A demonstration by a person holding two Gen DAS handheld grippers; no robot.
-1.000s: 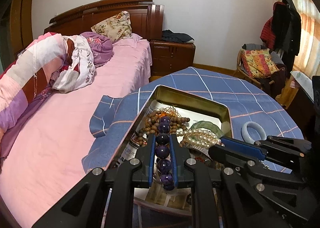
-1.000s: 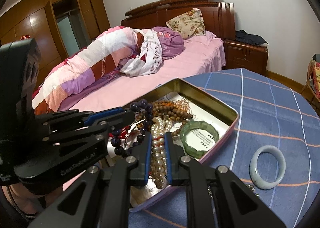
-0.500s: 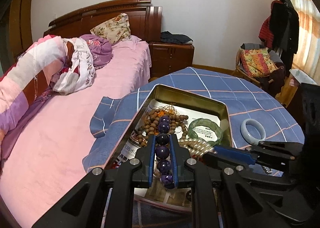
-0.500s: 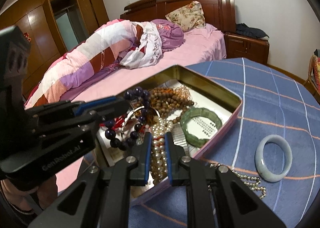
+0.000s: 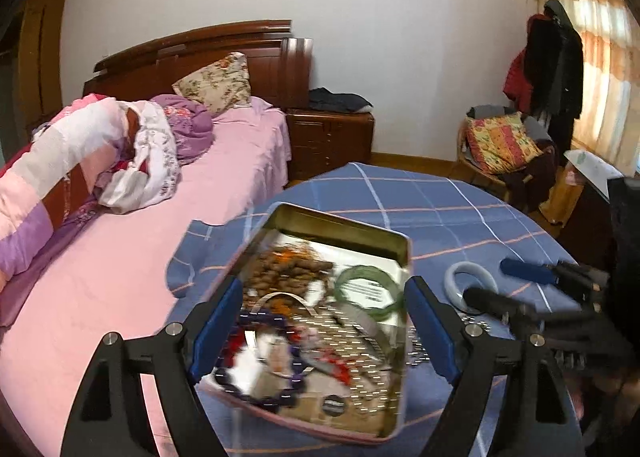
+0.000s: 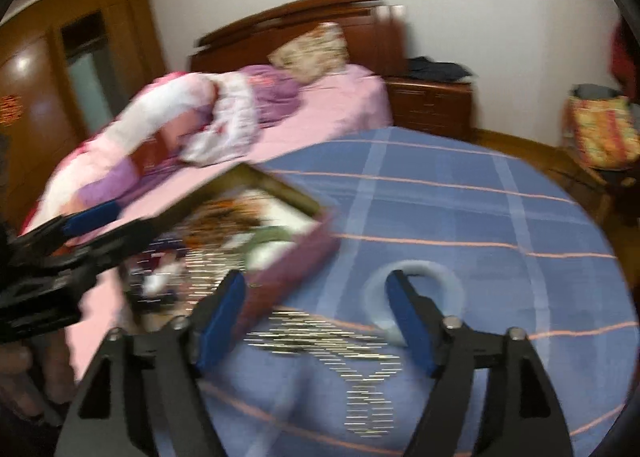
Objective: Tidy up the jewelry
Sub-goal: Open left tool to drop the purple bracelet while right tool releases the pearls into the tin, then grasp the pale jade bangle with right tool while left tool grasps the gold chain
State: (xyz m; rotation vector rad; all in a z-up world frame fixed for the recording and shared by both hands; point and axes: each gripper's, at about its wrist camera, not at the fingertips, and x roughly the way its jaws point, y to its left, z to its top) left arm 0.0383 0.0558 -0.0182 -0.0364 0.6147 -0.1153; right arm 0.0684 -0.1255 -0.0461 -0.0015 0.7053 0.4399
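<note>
Now both claws gape wide, gripping nothing: the left gripper point(image 5: 324, 321) frames the jewelry tin point(image 5: 352, 223) at lower centre, while the right gripper point(image 6: 316, 301) straddles the silver bead chain point(image 6: 340, 345), pale bangle point(image 6: 452, 281) just beyond.

Left gripper point(image 5: 320, 321): jaws were clamped on the purple bead bracelet point(image 5: 260, 361) 0.5 s ago, now spread wide with nothing between them. Bracelet now lies inside the tin tray point(image 5: 352, 223), at its near end.

Right gripper point(image 6: 316, 317): was closed on the pearl strand over the tray, now spread wide and shifted off the tray, right of its near corner, over the tablecloth. Pale bangle point(image 6: 448, 277) sits just behind its right finger. A beaded chain point(image 6: 360, 373) lies beside the tray below it. Right view heavily motion-blurred.
</note>
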